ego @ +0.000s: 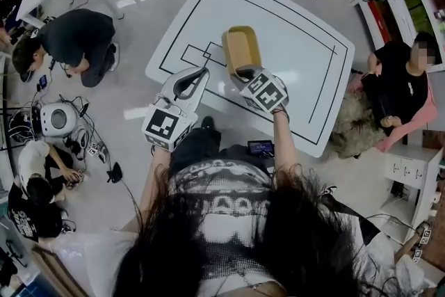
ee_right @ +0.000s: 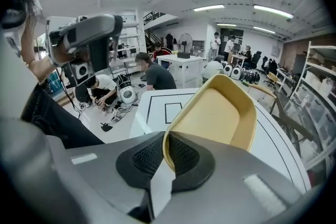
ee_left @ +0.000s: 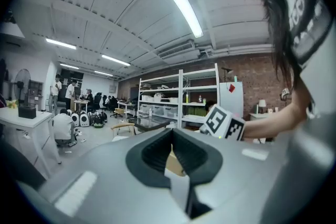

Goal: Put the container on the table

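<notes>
Right gripper (ego: pixel 244 72), container (ego: pixel 240 45) over white table (ego: pixel 306 55)

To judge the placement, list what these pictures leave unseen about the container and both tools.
Head view: looking from above, whether the container touches the table is unclear.
Right gripper view: the right tool covers the container's near end.
Left gripper view: a tan sliver shows inside the left tool, too small to name.
</notes>
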A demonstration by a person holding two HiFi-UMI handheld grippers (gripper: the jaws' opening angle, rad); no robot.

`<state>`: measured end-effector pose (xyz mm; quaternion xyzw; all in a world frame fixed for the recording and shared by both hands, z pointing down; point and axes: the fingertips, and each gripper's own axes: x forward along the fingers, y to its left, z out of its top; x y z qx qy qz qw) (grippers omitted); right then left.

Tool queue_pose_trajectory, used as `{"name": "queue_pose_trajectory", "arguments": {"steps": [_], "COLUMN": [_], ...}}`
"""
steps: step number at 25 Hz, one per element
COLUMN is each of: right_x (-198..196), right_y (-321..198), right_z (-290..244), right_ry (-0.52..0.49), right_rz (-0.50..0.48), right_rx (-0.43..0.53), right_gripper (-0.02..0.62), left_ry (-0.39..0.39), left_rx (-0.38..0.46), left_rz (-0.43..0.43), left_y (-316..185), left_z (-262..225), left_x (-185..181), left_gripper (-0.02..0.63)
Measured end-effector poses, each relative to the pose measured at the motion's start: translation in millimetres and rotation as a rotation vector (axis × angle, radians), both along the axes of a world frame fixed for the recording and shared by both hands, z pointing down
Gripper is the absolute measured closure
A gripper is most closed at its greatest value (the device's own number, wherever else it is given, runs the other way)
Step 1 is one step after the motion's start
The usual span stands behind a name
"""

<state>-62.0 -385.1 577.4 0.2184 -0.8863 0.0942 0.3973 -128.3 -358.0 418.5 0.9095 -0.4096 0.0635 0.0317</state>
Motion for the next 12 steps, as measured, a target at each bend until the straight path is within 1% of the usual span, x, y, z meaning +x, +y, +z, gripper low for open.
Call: {"name": "queue_pose_trajectory", "arguments": {"steps": [3,7,10,12], "right_x": [-23.5,-43.6,-52.0,-56.9], "right_y": [-37.1,-81.3,-106.0,-123.1], "right_z": [7.7,23.2,32.7,36.3], "right_ry": [0.017,0.056,0.079,0.101], "right_rz": [0.002,0.010,0.000,-0.010], "right_rx": [-0.018,-0.046,-0.095,-0.104], "right_gripper": [0.572,0.572,0.571,0.569], "left_ry": [0.004,0.004,0.023,0.028], "left_rx": [-0.004,-0.011,-0.017,-0.017], "left_rz": [0.010,0.019,0.024,0.037], "left_y": [-18.1,-34.7,-44.7,-49.9], "left_z": [1.5,1.8,2.2,2.7], "left_x": [-14.6,-31.4,-33.9,-32.8], "left_gripper": [0.606,0.606,0.606,0.606]}}
